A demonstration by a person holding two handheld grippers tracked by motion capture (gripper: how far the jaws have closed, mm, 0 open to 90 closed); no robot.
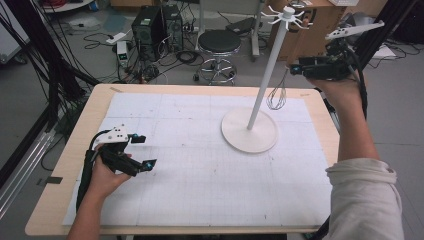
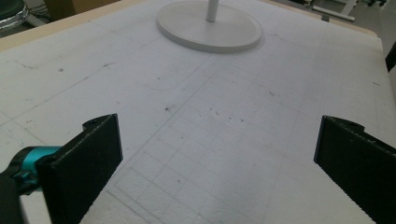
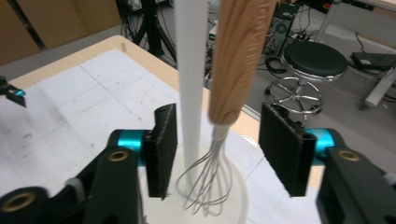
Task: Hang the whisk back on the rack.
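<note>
A white rack stands on the mat on a round base (image 1: 249,131), with a tall pole (image 1: 270,65) and hooks at its top (image 1: 288,15). From one hook hangs a whisk: the wooden handle (image 3: 240,56) is uppermost and the wire head (image 3: 210,182) below it. My right gripper (image 3: 215,149) is held high at the whisk (image 1: 276,97). It is open, and its jaws stand on either side of the handle and the pole (image 3: 190,70) without touching them. My left gripper (image 1: 146,151) rests low over the mat's left side, wide open (image 2: 217,158) with nothing between its jaws.
A gridded white mat (image 1: 200,180) covers most of the wooden table (image 1: 55,195). Beyond the far edge are a black stool (image 1: 219,45), computer towers (image 1: 150,25) and loose cables on the floor. The rack's base (image 2: 210,30) lies ahead of the left gripper.
</note>
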